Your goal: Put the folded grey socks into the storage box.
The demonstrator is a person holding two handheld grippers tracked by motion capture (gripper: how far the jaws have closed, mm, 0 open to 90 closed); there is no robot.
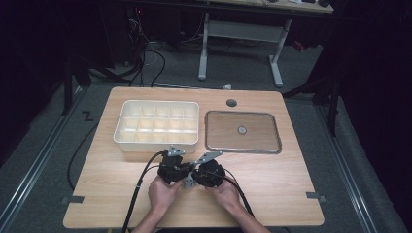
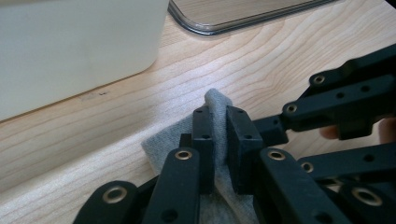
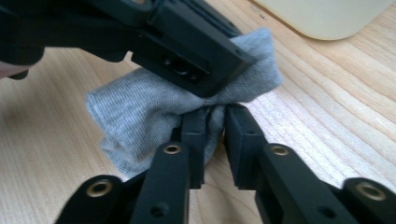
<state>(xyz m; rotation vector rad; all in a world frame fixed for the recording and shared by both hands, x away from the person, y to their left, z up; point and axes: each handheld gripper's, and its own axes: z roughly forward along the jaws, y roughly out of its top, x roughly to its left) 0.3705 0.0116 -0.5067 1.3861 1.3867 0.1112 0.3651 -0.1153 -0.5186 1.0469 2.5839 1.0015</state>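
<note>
1. While both grippers met near the table's (image 1: 272, 194) front edge, the grey cloth (image 3: 140, 116) was held between them there.
2. The left gripper (image 2: 219, 140) was clamped on a cloth fold.
3. The right gripper's (image 3: 215, 140) jaws were kept narrow, cloth between them, loosely.

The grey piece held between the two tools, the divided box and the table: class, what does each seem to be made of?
Grey piece: soft knitted fabric, matte; fine ribbed weave and folds show.
Divided box: probably plastic, cream, smooth, slightly glossy walls.
Table: wood or wood-look laminate, pale; the grain lines show.
</note>
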